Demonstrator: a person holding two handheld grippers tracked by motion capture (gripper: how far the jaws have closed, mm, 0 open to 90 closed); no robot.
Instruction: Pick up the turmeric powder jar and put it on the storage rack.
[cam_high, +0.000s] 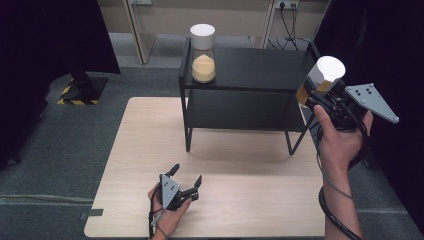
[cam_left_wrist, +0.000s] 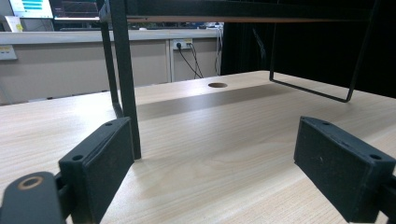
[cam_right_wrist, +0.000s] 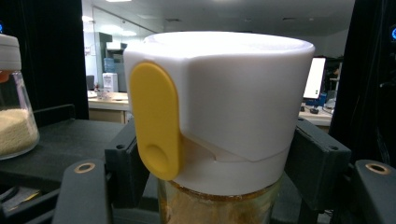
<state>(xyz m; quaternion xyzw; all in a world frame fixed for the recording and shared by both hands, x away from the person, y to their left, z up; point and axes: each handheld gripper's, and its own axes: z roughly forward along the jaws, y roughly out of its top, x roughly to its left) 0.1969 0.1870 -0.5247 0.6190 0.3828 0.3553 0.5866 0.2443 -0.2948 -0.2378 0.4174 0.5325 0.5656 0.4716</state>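
Right gripper (cam_high: 314, 95) clamped on the neck of a white-lidded jar (cam_high: 324, 75), upright, held in the air just off the right end of the black shelf (cam_high: 260, 67); top board lies to its left, second jar (cam_high: 203, 54) at the shelf's left end. Left gripper (cam_high: 186, 179) open, empty, near the table (cam_high: 150, 140) front edge. No readable labels; yellow tab (cam_right_wrist: 155, 126) on lid

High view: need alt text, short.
The right gripper holds a white-lidded jar in the air beside a black shelf that carries a second jar. The left gripper rests open on the wooden table.
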